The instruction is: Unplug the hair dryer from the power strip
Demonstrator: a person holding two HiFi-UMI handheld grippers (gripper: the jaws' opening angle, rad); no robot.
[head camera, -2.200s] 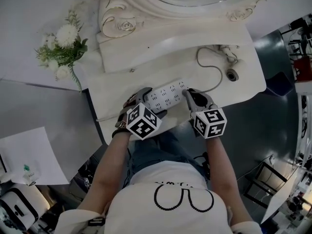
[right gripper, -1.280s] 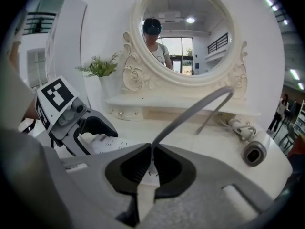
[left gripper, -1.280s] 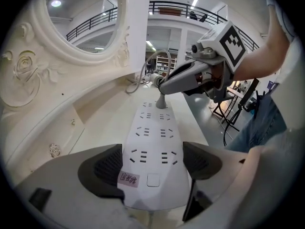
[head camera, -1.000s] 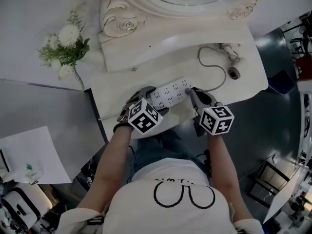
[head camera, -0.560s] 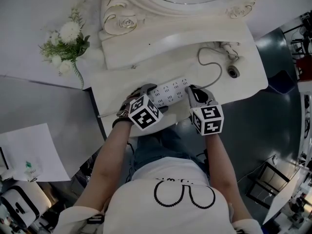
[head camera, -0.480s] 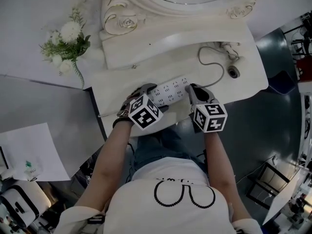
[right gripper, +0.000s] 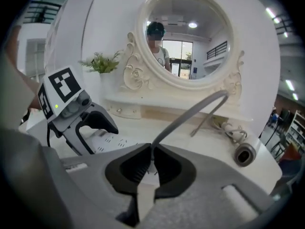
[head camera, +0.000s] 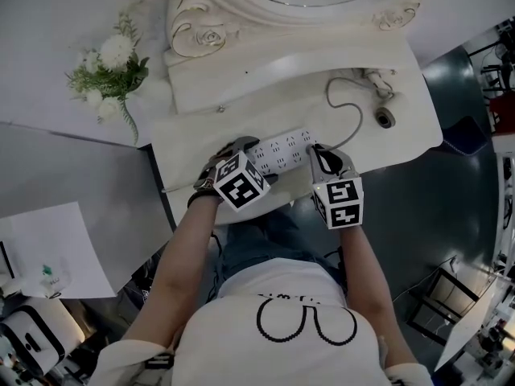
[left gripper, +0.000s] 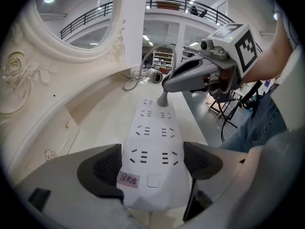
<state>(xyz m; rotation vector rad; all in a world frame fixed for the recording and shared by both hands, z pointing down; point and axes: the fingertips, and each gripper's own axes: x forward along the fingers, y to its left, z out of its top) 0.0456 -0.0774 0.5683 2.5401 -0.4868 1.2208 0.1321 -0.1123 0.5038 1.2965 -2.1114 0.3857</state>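
Note:
A white power strip (head camera: 283, 145) lies near the front edge of the white vanity top (head camera: 402, 63). My left gripper (left gripper: 151, 162) is shut on its near end, one pad against each long side. My right gripper (right gripper: 152, 162) is shut on the grey plug (left gripper: 163, 99), which stands at the strip's far end; I cannot tell whether it is still seated in the socket. In the left gripper view the right gripper (left gripper: 165, 86) comes in from the right over the plug. The grey cord (right gripper: 190, 112) runs from the jaws in a loop to the hair dryer (head camera: 380, 95), which lies at the back right.
An ornate round mirror (head camera: 241, 6) stands at the back of the vanity. White flowers (head camera: 109, 67) sit to the left on a grey surface. A sheet of paper (head camera: 48, 256) lies lower left. The vanity's front edge is just below both grippers.
The right gripper has rolled about its own axis while staying on the plug; its marker cube shows a different face. The left gripper and the power strip have stayed where they were.

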